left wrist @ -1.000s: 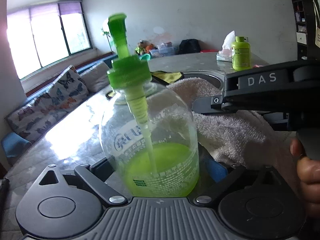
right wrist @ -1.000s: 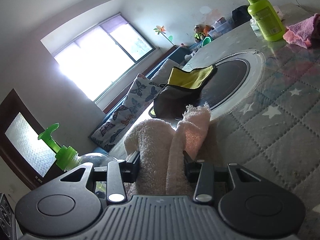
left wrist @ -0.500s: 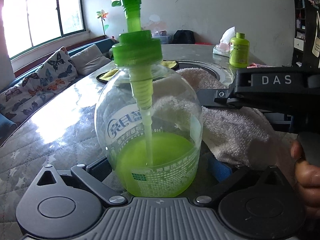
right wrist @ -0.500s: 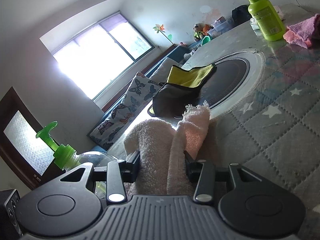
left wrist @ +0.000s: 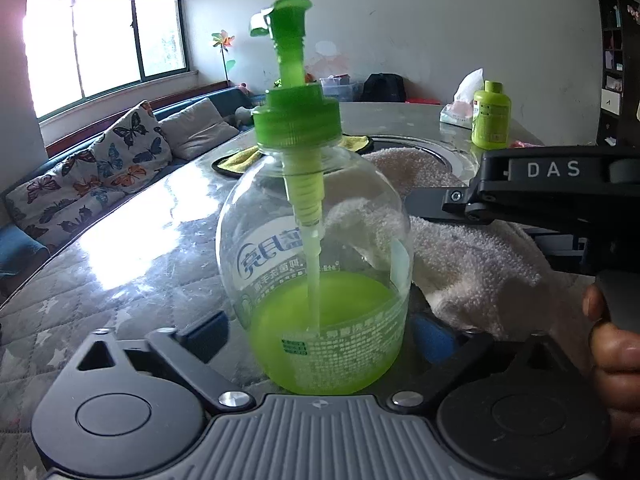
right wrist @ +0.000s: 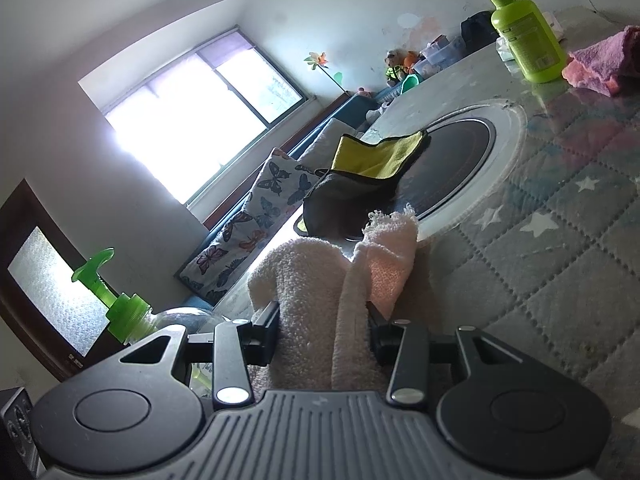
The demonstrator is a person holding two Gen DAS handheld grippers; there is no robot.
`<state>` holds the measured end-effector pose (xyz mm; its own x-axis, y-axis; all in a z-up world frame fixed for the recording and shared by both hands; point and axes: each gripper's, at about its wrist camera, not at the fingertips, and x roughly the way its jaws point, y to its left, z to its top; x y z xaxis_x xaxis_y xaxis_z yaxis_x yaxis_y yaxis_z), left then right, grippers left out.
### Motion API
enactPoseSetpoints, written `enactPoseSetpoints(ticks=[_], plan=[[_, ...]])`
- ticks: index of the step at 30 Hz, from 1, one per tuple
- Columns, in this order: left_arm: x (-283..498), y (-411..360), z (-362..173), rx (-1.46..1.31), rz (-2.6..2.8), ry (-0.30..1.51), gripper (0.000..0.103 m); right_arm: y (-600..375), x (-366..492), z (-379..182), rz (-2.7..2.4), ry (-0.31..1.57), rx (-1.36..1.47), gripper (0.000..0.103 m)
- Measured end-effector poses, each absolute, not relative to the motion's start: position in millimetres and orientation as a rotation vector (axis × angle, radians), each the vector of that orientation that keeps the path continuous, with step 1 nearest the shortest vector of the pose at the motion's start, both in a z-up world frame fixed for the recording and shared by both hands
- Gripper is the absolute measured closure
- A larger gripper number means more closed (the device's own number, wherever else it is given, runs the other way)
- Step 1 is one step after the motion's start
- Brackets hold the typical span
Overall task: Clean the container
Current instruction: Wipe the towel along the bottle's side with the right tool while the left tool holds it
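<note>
Soap bottle (left wrist: 316, 264), clear with a green pump (left wrist: 292, 60) and part full of green liquid, stands on the table (left wrist: 132, 256) between the fingers of the left hand-held gripper (left wrist: 320, 336), whose jaws are closing; I cannot tell whether the pads press it yet. An uneven squeeze on its round wall could tip it. In the right wrist view, the right hand-held gripper (right wrist: 324, 320) is clamped on a pale towel (right wrist: 320, 280), the bottle low at left; a hard wipe could topple an unsecured bottle.
</note>
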<state>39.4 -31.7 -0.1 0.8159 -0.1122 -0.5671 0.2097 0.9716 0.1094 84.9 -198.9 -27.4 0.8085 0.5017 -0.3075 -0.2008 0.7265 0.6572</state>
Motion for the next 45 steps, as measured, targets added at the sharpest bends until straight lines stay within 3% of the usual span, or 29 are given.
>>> enactPoseSetpoints(ticks=[4,25,38,45], plan=[[37.4,-29.8,0.2,0.163,-0.182,0.593,0.016,-199.6,83.9,-27.3,0.395,0.489,0.649,0.061],[37.7,-17.8,0.8,0.279,-0.464,0.555,0.016,-220.1,73.7,-22.8,0.424,0.351,0.743,0.061],[37.8,-18.7,-0.9,0.294,-0.457,0.55,0.016,-202.6,88.9,-28.7,0.34,0.507,0.621,0.061],[39.6,-23.3,-3.7,0.314,-0.448,0.546,0.016,-215.7,68.9,-21.0,0.462,0.332,0.742,0.061]])
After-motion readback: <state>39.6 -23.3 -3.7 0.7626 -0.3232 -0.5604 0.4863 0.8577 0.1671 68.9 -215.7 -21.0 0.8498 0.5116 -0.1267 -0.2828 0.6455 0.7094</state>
